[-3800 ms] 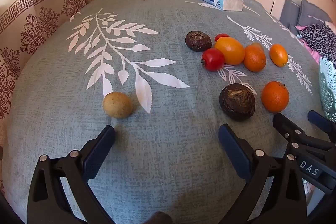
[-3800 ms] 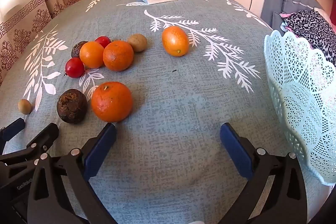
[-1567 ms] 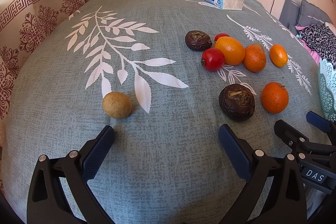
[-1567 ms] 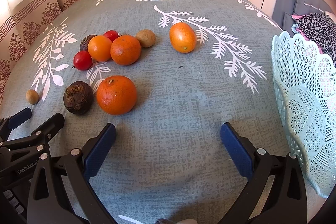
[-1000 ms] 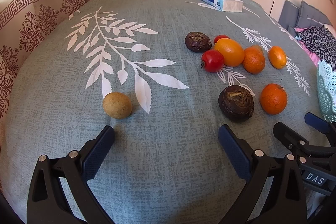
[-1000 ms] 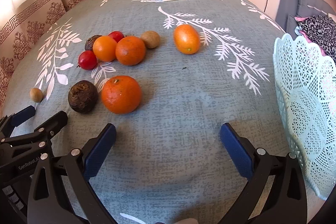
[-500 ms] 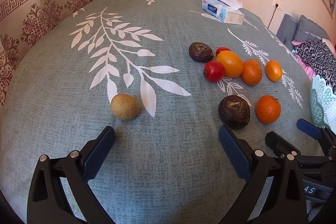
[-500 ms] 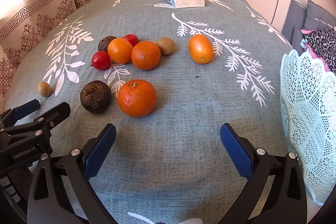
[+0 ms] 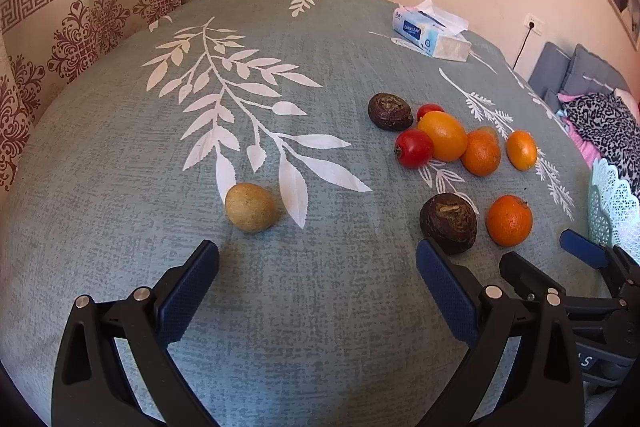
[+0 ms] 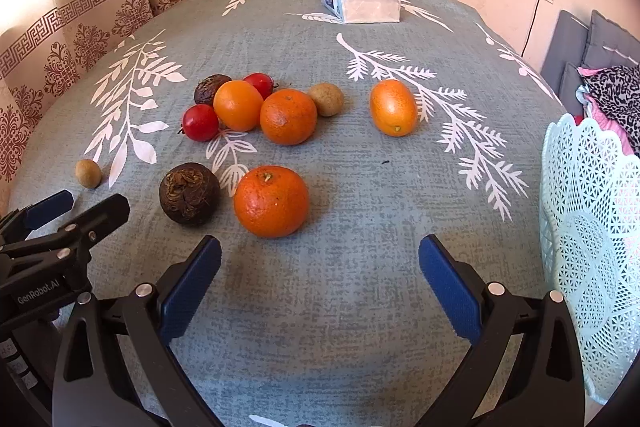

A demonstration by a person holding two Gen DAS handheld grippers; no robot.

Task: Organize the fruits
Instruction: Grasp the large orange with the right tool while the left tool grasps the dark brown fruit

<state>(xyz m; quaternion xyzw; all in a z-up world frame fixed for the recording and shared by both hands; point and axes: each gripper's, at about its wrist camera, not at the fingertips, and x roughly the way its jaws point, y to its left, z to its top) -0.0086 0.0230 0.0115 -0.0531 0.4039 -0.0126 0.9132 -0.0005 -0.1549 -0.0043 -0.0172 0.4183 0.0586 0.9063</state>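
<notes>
Left gripper (image 9: 318,287): jaws spread wide, nothing held.
Right gripper (image 10: 320,285): jaws spread wide, nothing held.
Nearest orange (image 10: 271,201): on the counter, just ahead and slightly left of the right jaws; round, no long axis noted.
Basket (image 10: 592,227): at the right edge, empty as far as seen.
Nearer hand: right, judged better placed.
Tan fruit (image 9: 250,207): just ahead of the left jaws.

bare cloth (image 10: 360,287) before right claw (image 10: 320,267), basket (image 10: 592,247) blocking its right
</notes>
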